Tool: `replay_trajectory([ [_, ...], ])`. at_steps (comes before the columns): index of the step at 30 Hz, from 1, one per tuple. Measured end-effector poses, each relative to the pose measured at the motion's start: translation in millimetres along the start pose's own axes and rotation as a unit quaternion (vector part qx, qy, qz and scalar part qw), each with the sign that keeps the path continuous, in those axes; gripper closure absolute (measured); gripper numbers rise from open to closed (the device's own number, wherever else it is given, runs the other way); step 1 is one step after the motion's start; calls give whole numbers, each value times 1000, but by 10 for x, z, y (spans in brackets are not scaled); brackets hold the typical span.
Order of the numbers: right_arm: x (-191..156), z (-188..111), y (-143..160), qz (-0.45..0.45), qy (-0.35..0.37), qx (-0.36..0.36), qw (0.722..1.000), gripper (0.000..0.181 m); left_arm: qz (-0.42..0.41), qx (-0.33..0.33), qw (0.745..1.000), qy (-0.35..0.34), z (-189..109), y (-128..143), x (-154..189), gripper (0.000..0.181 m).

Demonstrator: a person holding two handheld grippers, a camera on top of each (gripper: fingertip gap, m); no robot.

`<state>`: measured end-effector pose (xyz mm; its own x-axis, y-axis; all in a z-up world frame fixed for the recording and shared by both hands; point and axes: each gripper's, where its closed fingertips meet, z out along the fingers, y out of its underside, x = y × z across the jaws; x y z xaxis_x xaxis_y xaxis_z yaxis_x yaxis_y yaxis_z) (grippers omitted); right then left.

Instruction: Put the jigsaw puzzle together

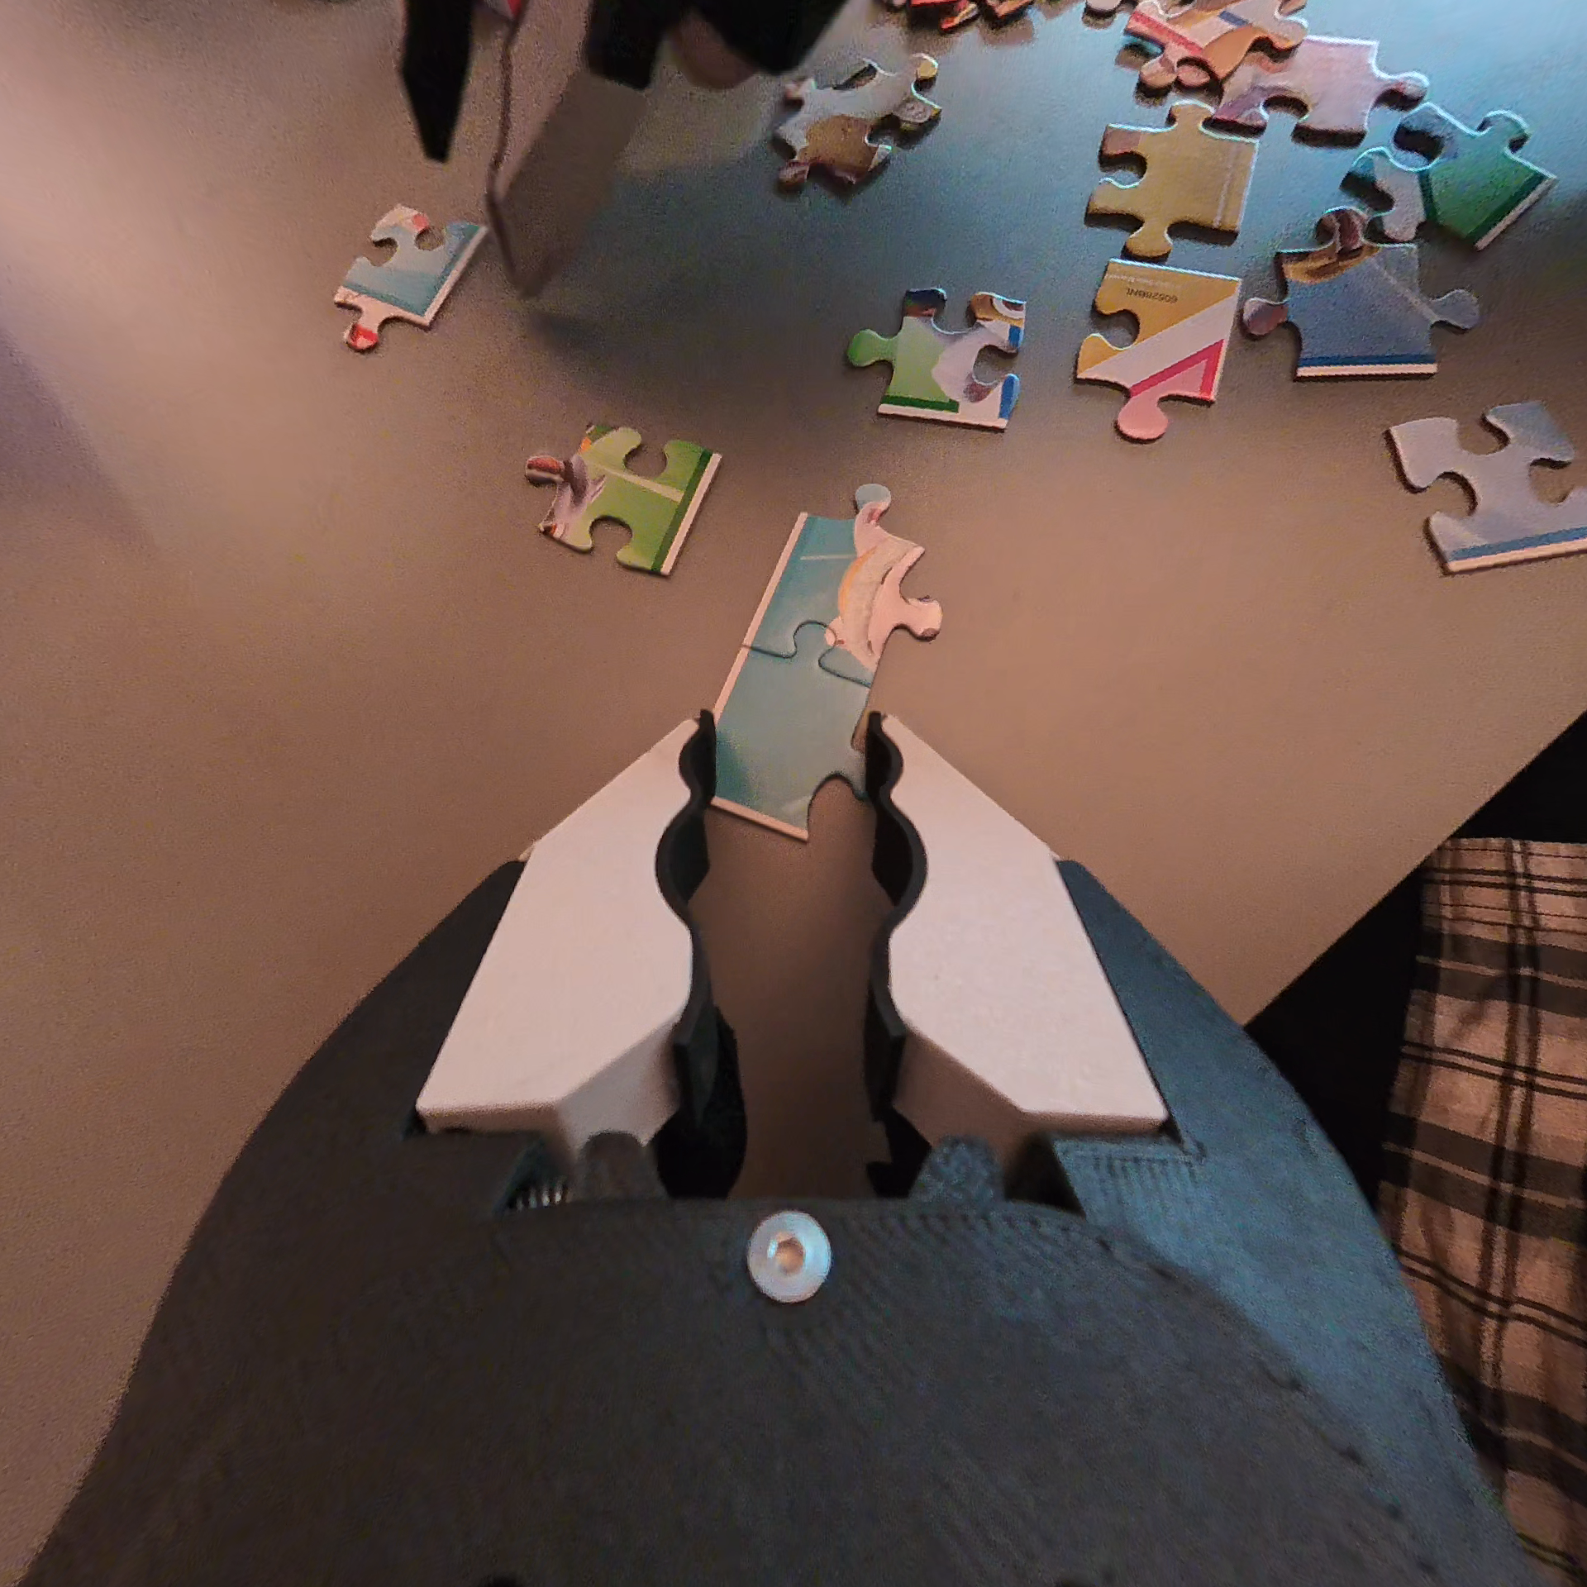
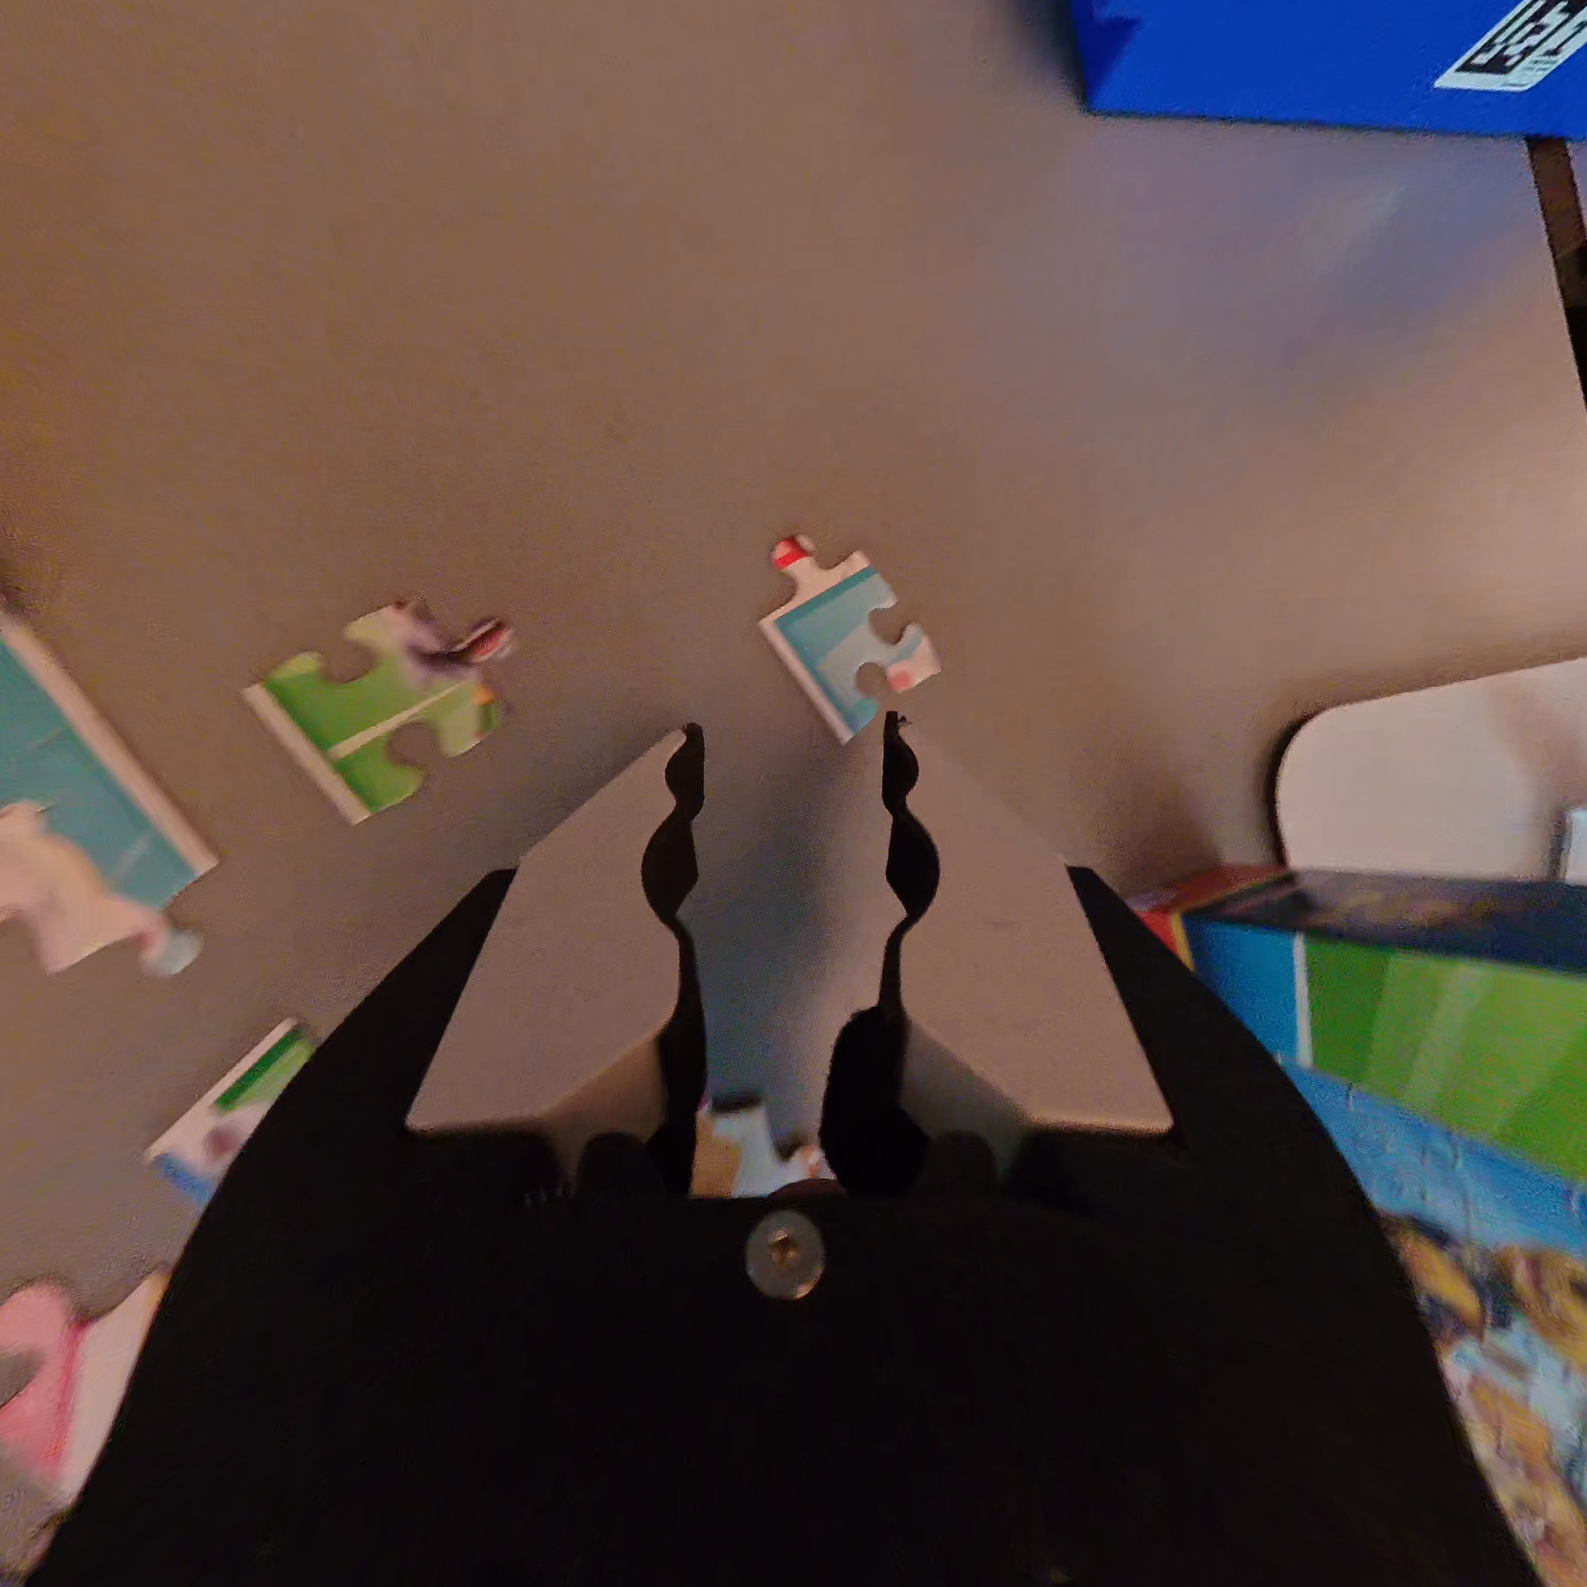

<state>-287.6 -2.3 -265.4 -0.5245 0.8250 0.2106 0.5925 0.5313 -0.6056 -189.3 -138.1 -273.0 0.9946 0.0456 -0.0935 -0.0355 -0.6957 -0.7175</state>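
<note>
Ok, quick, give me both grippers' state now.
Left gripper: fingers around the joined teal pieces; grip cannot be told.
Right gripper: open, empty.

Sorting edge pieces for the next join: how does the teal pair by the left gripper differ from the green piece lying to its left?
The teal pair is two pieces already locked together; the green piece is single and loose. The teal pair sits between the left gripper fingertips, while the green piece lies apart, untouched. The teal pair is mostly teal with a white figure; the green piece is light green with a darker stripe. Both lie flat, picture up, and each has a straight border edge.
</note>
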Motion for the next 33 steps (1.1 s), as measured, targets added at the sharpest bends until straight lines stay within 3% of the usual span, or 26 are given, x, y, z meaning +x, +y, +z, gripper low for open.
replay_trajectory([
  [5, 107, 225, -128, 31, -45, 6, 999, 142, 6, 2, 1000, 9, -17, 11, 41, 146],
  [9, 41, 249, -137, 56, -101, 0, 993, 156, 1, 10, 1000, 20, -43, -8, 53, 144],
  [13, 35, 225, -113, 77, -107, 11, 991, 157, -16, 29, 999, 18, -158, -55, -44, 145],
  [19, -117, 48, 54, 76, -106, -8, 991, 158, -31, 34, 999, 4, -287, -32, -188, 149],
  [27, -420, -285, 335, 78, -111, -27, 990, 163, -20, 21, 999, 16, -233, -17, -67, 147],
  [33, -384, -660, 433, 111, -98, 5, 989, 152, -13, 4, 1000, 18, -198, -4, -47, 145],
])
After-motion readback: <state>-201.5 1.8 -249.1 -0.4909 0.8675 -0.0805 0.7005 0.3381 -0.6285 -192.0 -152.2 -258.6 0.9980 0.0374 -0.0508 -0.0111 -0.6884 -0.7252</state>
